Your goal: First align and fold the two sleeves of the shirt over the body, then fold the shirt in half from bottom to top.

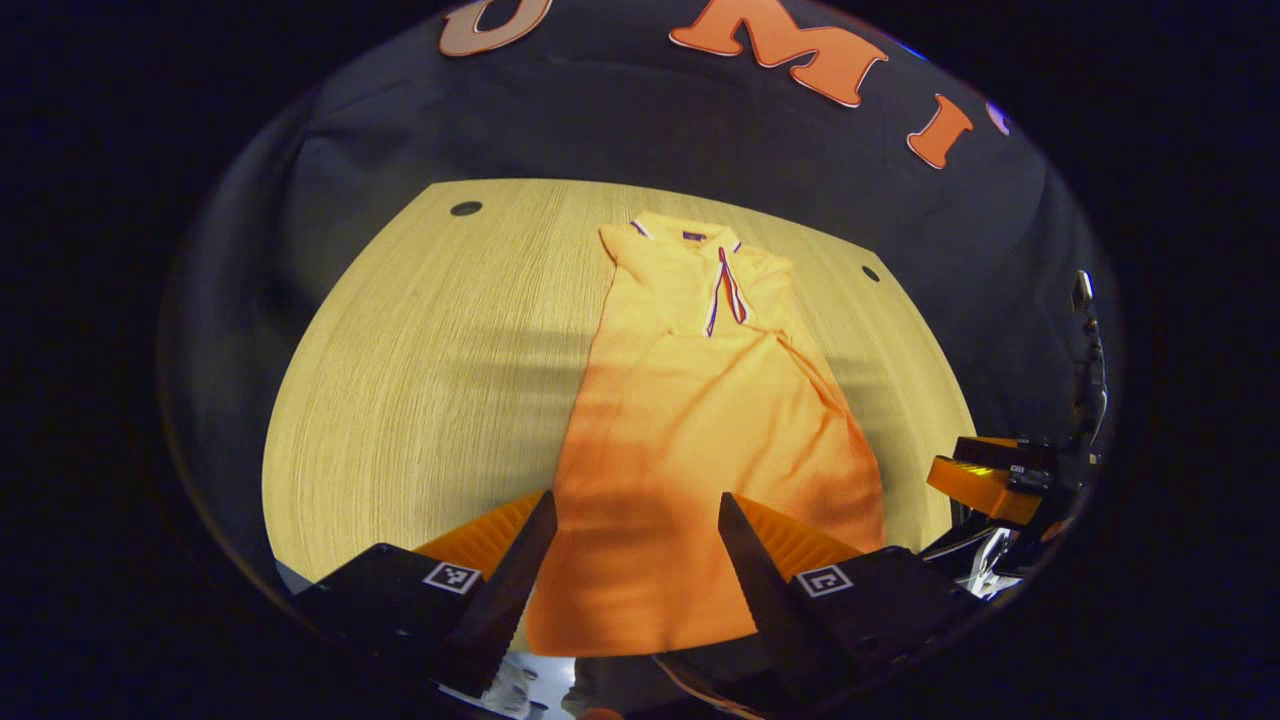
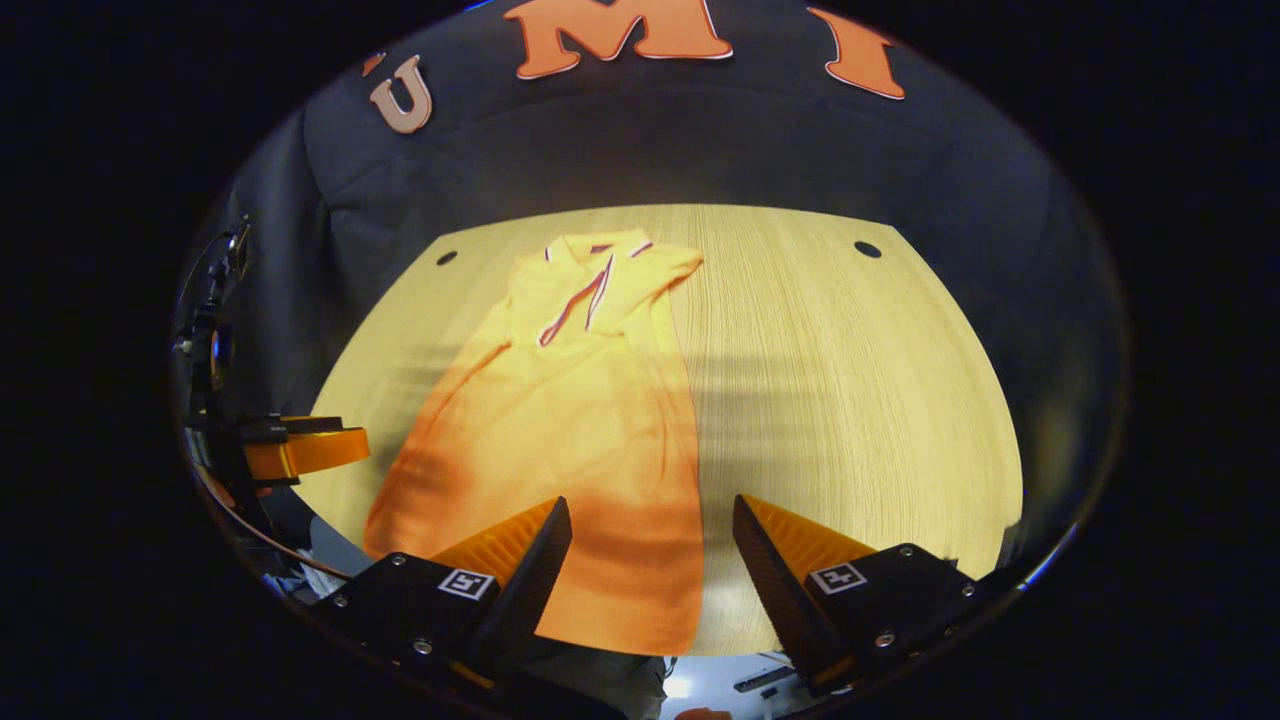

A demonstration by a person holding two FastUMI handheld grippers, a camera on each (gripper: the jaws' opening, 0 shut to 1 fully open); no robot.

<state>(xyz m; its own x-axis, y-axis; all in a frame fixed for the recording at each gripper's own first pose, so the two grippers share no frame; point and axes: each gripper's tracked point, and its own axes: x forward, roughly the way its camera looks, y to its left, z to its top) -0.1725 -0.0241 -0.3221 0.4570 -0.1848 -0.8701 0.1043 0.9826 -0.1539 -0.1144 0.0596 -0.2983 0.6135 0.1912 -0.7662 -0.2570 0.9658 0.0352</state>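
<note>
I can read no words or numbers here. Each gripper carries 2 small square black-and-white markers [image 1: 451, 576] on its finger mounts, patterns rather than text. The shirt [image 1: 700, 440] has a tiny dark tag [image 1: 693, 236] inside the collar, too small for me to read.

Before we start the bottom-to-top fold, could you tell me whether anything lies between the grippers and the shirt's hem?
Nothing visible does. The shirt lies flat on the table, its hem right ahead of the open left gripper and right gripper.
</note>
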